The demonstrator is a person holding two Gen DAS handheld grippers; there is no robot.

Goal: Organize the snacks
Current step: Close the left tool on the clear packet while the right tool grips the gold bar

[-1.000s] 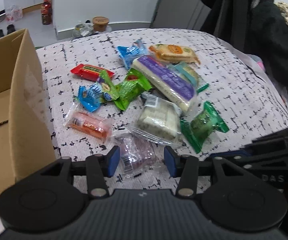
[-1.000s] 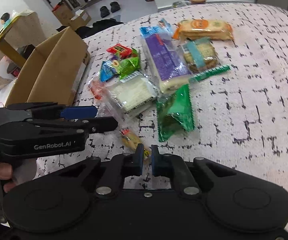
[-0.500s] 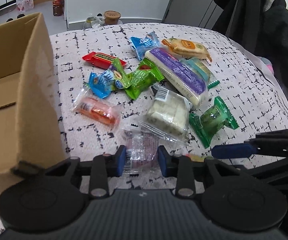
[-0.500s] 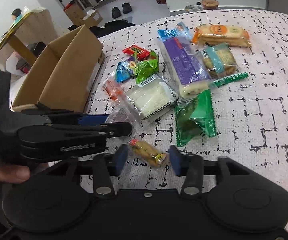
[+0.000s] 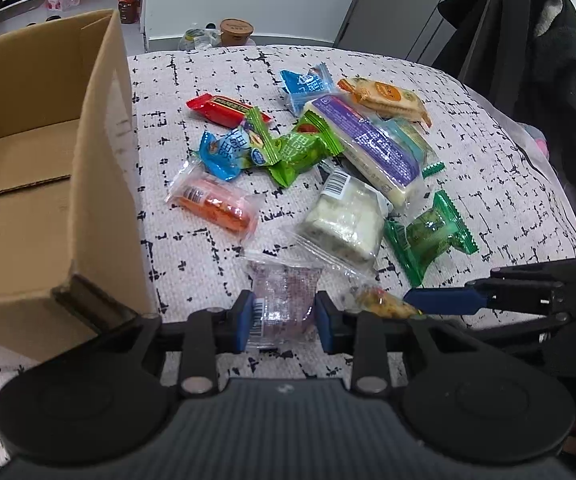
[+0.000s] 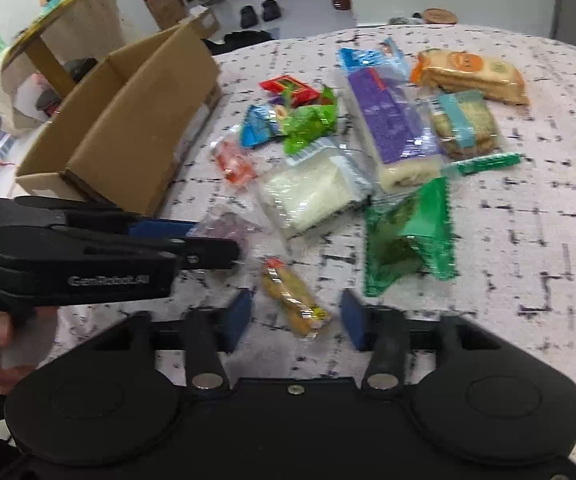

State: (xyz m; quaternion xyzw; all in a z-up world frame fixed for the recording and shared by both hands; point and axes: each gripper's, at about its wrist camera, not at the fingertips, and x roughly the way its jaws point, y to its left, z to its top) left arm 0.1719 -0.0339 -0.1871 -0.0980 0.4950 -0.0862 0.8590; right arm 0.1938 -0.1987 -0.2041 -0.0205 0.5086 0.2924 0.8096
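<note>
Left wrist view: the box (image 5: 28, 200) stands open to the left of the left claw (image 5: 284, 320), its near corner just beside the left finger. Between the pads lies the purple packet (image 5: 284, 292), a soft sweet in clear, crinkly film. The jaws have just been closing and now both pads appear to press the wrapper's sides, so the claw is clamped on it, low on the table (image 5: 192, 264). I judge it very light and squashy. The film is slippery, so the hold belongs across the filled middle, not on the flat sealed ends, which would fold and slide out. A gentle squeeze should do.

Further right, the right wrist view shows the right claw (image 6: 294, 314) with its jaws apart. They have just been closing, yet a clear gap remains on each side of the yellow packet (image 6: 292, 300), which lies slantwise between the pads, touching neither. It looks like a small stick of nuts or crisp bits: light, fairly stiff along its length, brittle inside, with a glossy wrap. Best taken across its narrow waist. Since it sits askew, one pad may meet it first and turn it. Beyond the right pad lies the green packet (image 6: 408, 236), near but apart.
</note>
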